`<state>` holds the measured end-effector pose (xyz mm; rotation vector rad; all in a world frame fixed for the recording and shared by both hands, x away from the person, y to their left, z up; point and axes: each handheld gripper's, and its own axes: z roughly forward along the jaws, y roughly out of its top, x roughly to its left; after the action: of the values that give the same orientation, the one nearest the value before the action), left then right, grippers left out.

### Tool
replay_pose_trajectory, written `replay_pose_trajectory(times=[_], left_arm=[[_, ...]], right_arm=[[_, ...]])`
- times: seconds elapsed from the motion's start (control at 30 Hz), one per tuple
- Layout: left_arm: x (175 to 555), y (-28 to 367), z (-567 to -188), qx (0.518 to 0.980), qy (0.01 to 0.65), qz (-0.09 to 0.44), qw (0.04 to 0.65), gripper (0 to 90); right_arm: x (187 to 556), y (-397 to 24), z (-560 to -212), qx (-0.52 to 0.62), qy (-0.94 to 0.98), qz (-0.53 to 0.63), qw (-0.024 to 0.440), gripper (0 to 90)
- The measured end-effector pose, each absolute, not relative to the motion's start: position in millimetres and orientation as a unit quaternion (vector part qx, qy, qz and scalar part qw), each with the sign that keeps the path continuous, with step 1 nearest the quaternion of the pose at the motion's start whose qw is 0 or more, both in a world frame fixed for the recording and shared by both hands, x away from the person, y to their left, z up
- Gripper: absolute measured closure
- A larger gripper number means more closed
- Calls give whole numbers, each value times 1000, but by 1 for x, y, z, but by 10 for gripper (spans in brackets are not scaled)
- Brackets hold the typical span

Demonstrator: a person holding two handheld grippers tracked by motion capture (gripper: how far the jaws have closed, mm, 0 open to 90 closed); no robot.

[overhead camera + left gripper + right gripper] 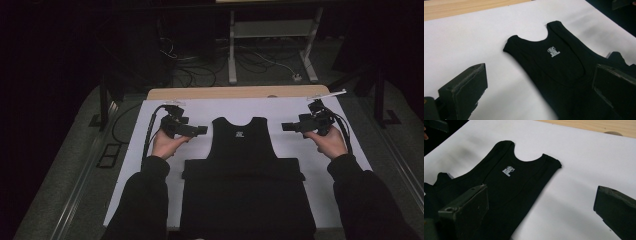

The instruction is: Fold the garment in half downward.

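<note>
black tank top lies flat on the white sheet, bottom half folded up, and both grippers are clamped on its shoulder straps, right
Not quite. The grippers aren't clamped on the straps: in the high view the left gripper and right gripper hang beside the tank top, jaws open and apart from it. The top does lie flat on the white sheet, bottom half folded up.

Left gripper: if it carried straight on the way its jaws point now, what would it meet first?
Probably the black tank top: the left gripper, jaws open, points inward at its upper half near the shoulder straps. Height above the white sheet is unclear, so it might pass over.
</note>
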<state>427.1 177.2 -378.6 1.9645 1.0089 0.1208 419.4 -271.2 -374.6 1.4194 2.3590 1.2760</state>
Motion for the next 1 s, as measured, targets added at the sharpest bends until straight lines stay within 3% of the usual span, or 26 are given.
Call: replay_pose_trajectory(times=[1.0], left_arm=[[440, 157, -409, 800, 410, 23, 437, 0]], right_arm=[[434, -252, -401, 469, 780, 414, 33, 0]])
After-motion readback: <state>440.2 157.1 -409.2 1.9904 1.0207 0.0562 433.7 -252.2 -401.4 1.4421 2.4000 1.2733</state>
